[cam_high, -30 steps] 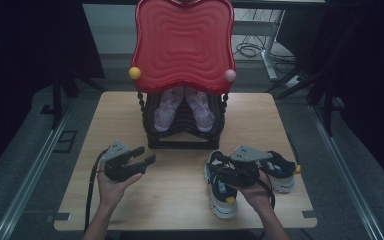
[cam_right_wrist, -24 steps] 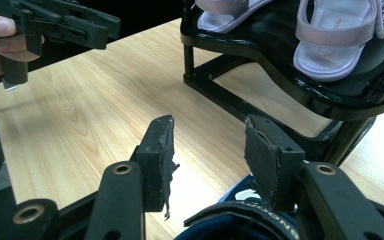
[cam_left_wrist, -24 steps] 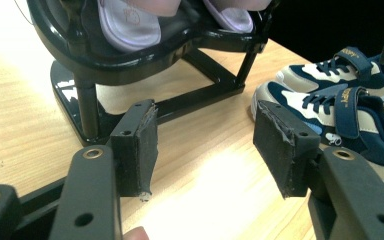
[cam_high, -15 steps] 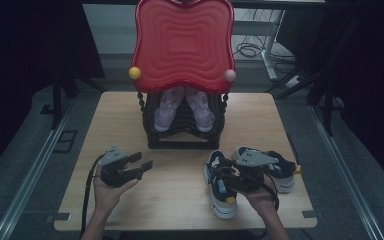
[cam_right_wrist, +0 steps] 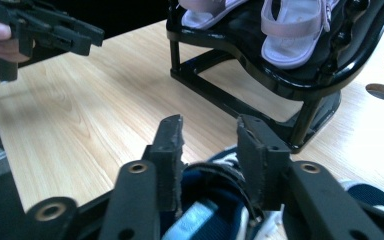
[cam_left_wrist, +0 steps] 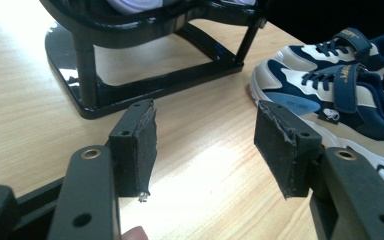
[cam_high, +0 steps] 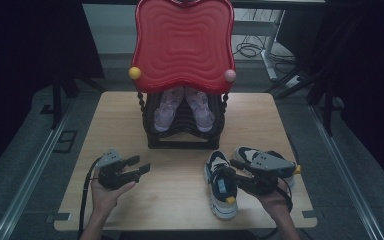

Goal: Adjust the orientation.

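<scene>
High view, going left to right: the left gripper (cam_high: 139, 167) hovers over bare wooden table (cam_high: 180, 200), jaws spread wide with nothing between them. Behind, a black curved shoe rack (cam_high: 184, 131) holds a pair of pale pink sandals (cam_high: 182, 109) under a red wavy-edged panel (cam_high: 182, 42). Further right, the navy, white and beige sneaker (cam_high: 221, 183) lies with its long axis toward the person — the right gripper (cam_high: 233, 167) sits right over its collar, jaws part-open around the padded edge, not clearly clenched. A second matching sneaker (cam_high: 247, 153) lies just beside, mostly behind that gripper — probably the main thing in the way.
</scene>
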Tool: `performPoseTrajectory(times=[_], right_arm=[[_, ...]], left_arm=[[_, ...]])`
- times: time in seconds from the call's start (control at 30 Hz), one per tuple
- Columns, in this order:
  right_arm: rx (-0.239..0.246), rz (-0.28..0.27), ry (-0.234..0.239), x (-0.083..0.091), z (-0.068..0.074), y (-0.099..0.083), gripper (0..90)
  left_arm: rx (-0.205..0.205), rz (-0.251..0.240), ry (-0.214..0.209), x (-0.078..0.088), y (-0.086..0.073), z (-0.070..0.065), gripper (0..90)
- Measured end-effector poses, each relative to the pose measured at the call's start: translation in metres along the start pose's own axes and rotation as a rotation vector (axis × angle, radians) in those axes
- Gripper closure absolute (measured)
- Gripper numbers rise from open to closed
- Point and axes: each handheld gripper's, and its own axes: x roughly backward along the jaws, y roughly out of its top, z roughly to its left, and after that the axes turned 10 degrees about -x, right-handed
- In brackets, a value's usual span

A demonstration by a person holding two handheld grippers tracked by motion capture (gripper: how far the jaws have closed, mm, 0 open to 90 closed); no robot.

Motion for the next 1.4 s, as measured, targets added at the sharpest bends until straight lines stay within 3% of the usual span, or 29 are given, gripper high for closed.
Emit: performPoseTrajectory(times=[0.43, 0.77, 1.07, 1.4], right_arm=[[-0.012, 0.058, -0.028, 0.017, -0.018, -0.019, 81.2], [0.024, 0.122, -0.044, 0.026, -0.028, -0.036, 89.9], [0.016, 0.19, 0.004, 0.015, -0.036, -0.054, 90.0], [0.06, 0.251, 0.048, -0.001, -0.038, -0.06, 90.0]], left_arm=[[0.018, 0.023, -0.006, 0.005, -0.005, 0.005, 42.0], [0.027, 0.04, -0.009, 0.004, -0.008, 0.005, 41.7], [0.04, 0.042, -0.007, 0.006, -0.009, 0.007, 41.6], [0.05, 0.049, -0.015, 0.004, -0.011, 0.007, 41.4]])
